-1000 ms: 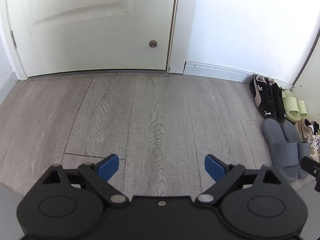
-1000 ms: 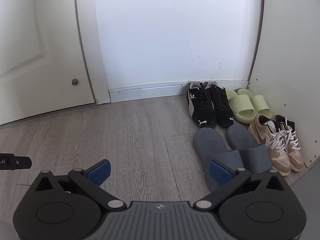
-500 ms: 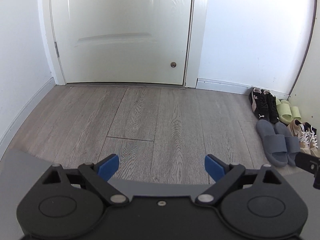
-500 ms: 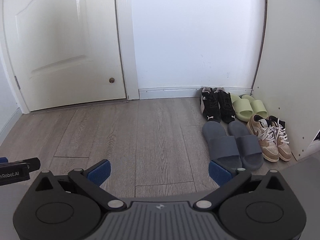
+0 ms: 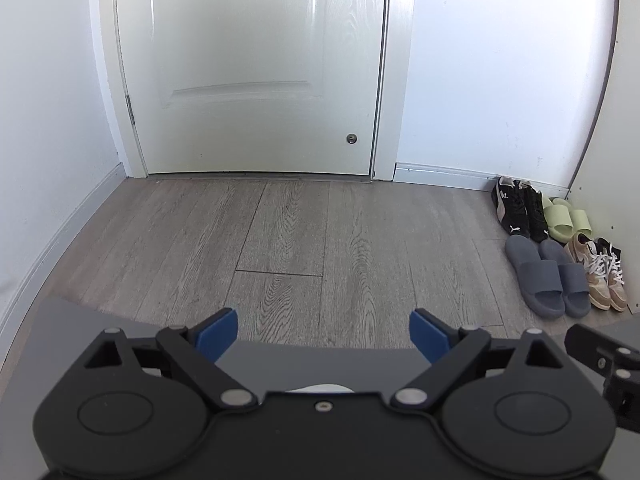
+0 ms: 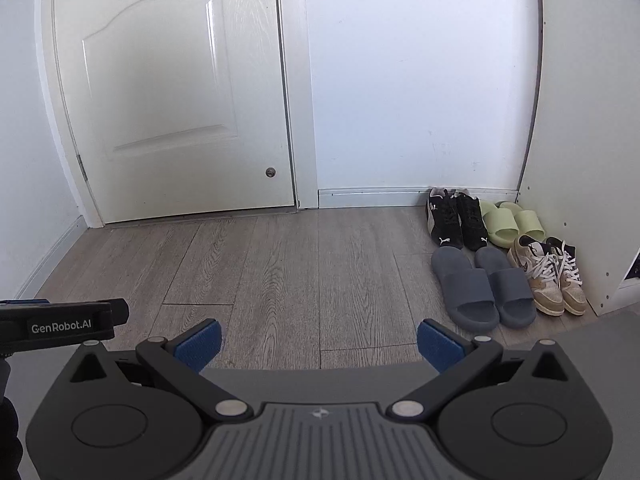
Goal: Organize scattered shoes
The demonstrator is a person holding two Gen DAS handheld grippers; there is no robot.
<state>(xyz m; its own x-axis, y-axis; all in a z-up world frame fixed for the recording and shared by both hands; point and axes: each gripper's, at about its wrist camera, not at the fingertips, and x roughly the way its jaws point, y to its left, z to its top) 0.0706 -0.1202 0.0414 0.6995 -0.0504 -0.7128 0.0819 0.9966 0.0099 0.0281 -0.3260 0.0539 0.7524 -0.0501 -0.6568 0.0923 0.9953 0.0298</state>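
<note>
Paired shoes stand in two rows in the right corner of the wood floor. Black sneakers [image 6: 456,220] and light green slides [image 6: 512,222] sit against the baseboard. In front of them lie grey-blue slides [image 6: 484,288] and tan lace-up sneakers [image 6: 548,276]. The left wrist view shows the same black sneakers [image 5: 518,210], green slides [image 5: 566,218], grey-blue slides [image 5: 546,276] and tan sneakers [image 5: 598,274]. My left gripper [image 5: 323,336] is open and empty, far back from the shoes. My right gripper [image 6: 319,344] is open and empty too, nearer the grey-blue slides but apart from them.
A closed white door [image 5: 256,68] fills the far wall, with white walls and baseboard around it. A white cabinet side [image 6: 580,160] borders the shoes on the right. A grey surface [image 6: 600,328] lies under both grippers. Bare wood floor [image 5: 300,232] stretches from there to the door.
Both grippers have pulled back and risen away from the shoes, so the door and floor show more fully. Both stayed open and empty. The shoes have not moved.
</note>
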